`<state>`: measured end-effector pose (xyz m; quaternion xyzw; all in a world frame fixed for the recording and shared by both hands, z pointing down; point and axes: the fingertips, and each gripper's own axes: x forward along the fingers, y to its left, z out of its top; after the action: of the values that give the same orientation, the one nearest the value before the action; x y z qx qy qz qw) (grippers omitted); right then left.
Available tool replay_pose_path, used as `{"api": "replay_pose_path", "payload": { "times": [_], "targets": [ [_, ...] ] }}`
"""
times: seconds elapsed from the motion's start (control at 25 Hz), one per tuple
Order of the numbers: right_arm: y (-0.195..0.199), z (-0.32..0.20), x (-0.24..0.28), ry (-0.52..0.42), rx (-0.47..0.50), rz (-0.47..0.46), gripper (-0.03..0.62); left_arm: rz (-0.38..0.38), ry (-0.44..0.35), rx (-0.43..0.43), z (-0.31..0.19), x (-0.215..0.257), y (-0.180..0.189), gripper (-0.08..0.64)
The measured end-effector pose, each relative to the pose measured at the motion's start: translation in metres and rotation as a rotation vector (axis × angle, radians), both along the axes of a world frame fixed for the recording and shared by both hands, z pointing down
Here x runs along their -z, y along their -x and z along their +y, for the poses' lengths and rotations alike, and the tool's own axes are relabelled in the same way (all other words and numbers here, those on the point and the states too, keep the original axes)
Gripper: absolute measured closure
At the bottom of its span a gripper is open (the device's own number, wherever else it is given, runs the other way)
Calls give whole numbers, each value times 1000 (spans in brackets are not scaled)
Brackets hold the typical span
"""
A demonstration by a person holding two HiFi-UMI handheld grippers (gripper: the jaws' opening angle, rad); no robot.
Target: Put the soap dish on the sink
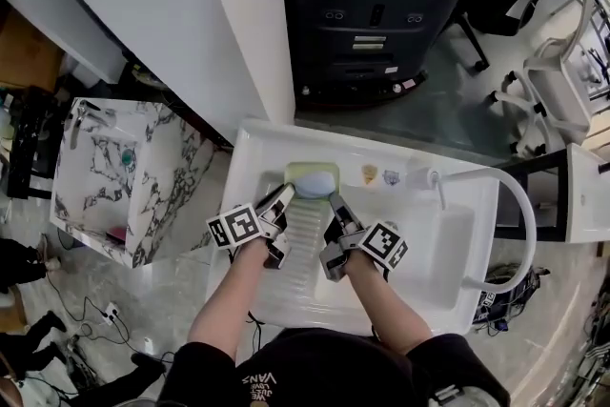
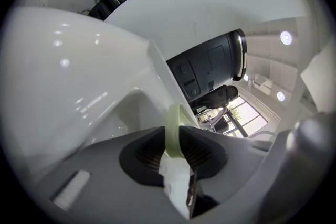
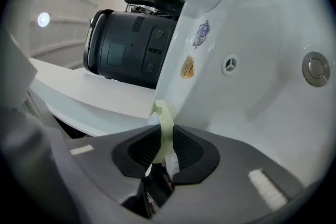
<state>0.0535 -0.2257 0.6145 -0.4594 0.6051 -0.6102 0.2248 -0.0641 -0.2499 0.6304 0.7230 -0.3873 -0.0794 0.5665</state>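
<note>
Over sink [image 1: 456,248], 2 inward-angled grippers [image 1: 283,200] [image 1: 338,205] clamp soap dish [image 1: 313,178].

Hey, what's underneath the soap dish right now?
The back ledge of the white sink lies under the soap dish. The dish itself covers that spot, so whether it rests on the ledge or hangs above it cannot be seen.

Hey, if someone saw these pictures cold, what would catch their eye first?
First, the pale green rectangular plastic soap dish, pinched by its rim from both sides by the left gripper and the right gripper, at the back ledge of the white ceramic sink. Then the black-and-white marbled cabinet left of the sink and the big black machine behind it.
</note>
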Motion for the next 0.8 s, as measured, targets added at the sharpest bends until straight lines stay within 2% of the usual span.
{"api": "replay_pose_path", "payload": {
  "times": [0.36, 0.8],
  "targets": [
    [-4, -6, -12, 37, -31, -33, 523, 4, 23, 26, -9, -8, -3, 425],
    [-3, -15, -14, 25, -74, -56, 523, 32, 14, 56, -19, -7, -1, 425]
  ]
}}
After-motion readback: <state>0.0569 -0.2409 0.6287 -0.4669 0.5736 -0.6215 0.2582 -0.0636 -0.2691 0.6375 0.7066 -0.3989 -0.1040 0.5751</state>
